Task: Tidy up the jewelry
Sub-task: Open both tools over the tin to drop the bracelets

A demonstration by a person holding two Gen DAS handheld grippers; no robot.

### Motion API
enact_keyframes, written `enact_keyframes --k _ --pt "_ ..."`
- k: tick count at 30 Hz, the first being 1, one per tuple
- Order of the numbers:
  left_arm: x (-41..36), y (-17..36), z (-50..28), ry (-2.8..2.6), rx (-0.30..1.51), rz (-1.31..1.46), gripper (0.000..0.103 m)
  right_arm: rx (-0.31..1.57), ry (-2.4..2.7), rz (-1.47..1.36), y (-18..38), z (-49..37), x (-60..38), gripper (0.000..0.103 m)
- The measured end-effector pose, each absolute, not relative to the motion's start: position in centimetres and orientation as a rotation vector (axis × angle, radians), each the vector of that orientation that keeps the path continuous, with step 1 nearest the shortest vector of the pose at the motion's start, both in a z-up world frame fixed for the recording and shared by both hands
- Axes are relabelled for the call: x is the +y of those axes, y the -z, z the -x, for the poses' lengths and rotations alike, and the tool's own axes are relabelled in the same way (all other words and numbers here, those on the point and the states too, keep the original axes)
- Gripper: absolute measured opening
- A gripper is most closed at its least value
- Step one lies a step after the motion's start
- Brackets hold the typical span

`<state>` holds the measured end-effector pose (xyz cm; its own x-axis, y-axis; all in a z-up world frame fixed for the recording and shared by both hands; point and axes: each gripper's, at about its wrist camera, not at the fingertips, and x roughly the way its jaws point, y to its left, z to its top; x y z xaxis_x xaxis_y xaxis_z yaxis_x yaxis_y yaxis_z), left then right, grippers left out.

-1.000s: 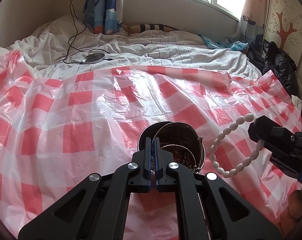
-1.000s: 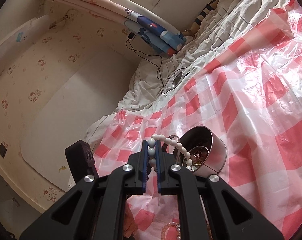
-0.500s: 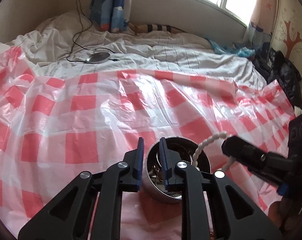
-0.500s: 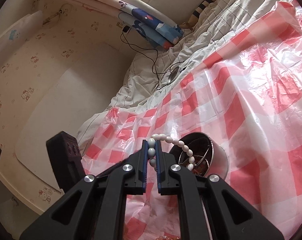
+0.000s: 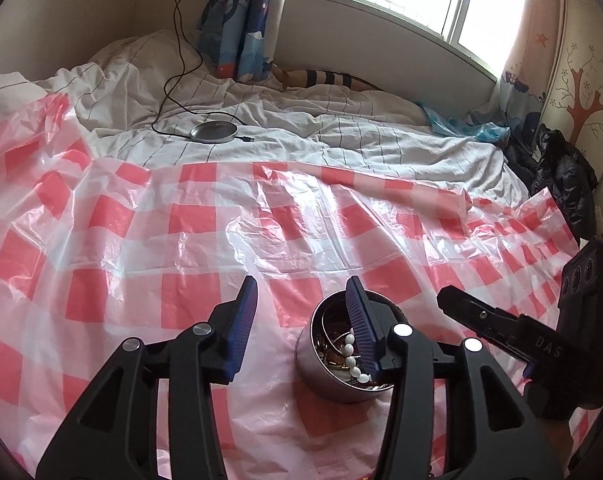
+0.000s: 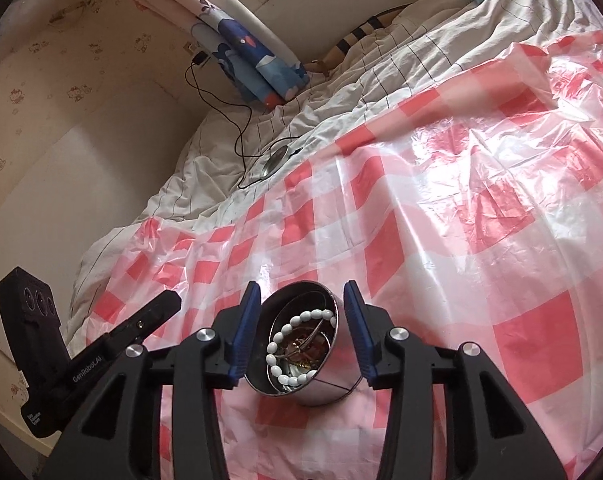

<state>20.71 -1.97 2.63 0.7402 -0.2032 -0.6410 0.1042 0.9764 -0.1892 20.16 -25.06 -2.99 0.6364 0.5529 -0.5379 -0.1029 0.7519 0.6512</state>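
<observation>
A round metal tin [image 6: 321,384] stands on the red-and-white checked plastic sheet [image 6: 441,240]. A white bead bracelet [image 6: 297,350] lies inside it on top of metal bangles and other jewelry. My right gripper [image 6: 303,332] is open, its jaws on either side of the tin's mouth, holding nothing. In the left wrist view the tin [image 5: 337,372] sits just right of centre with the beads [image 5: 353,354] in it. My left gripper [image 5: 301,320] is open and empty; its right finger [image 5: 359,328] is over the tin's rim. The right gripper [image 5: 501,328] shows at the right.
The sheet covers a bed with a white striped quilt [image 5: 301,136]. A round metal disc [image 5: 215,132] with a black cable lies on the quilt at the back. Dark clothes [image 5: 561,176] are piled at the right. A wall and window stand behind.
My right gripper opened and let go of the white bead bracelet, which now lies in the tin. My left gripper opened from shut and pulled back a little.
</observation>
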Motion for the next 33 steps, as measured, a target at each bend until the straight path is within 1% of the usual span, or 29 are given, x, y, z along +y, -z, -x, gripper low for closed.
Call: enact_keyframes --k 1,4,7,10,11,13,26,33 --pt "-2.1 -2.5 -20.6 0.168 0.721 0.129 0.044 0.805 -0.396 -0.625 3.1 -20.3 -25.2 0.049" --pt "-2.7 -2.3 -20.4 0.165 0.728 0.080 0.044 0.816 -0.391 -0.629 3.3 -20.3 -25.2 0.050" --pt "-3.2 -2.2 -20.2 0.162 0.726 0.043 0.045 0.821 -0.388 -0.620 3.4 -20.2 -25.1 0.057" --pt "-3.8 -2.2 -20.0 0.158 0.719 0.016 0.049 0.827 -0.385 -0.611 3.5 -20.2 -24.9 0.058" --pt "-4.0 -2.2 -19.9 0.158 0.717 0.008 0.049 0.830 -0.383 -0.610 3.5 -20.2 -24.9 0.062" --pt "-4.3 -2.2 -19.9 0.160 0.716 -0.005 0.050 0.833 -0.373 -0.608 3.6 -20.2 -24.8 0.066" --pt "-5.1 -2.3 -19.6 0.145 0.699 -0.050 0.059 0.841 -0.353 -0.609 4.0 -20.3 -25.0 0.071" --pt "-5.3 -2.3 -18.9 0.161 0.710 -0.078 0.063 0.850 -0.345 -0.596 3.6 -19.7 -25.2 0.071"
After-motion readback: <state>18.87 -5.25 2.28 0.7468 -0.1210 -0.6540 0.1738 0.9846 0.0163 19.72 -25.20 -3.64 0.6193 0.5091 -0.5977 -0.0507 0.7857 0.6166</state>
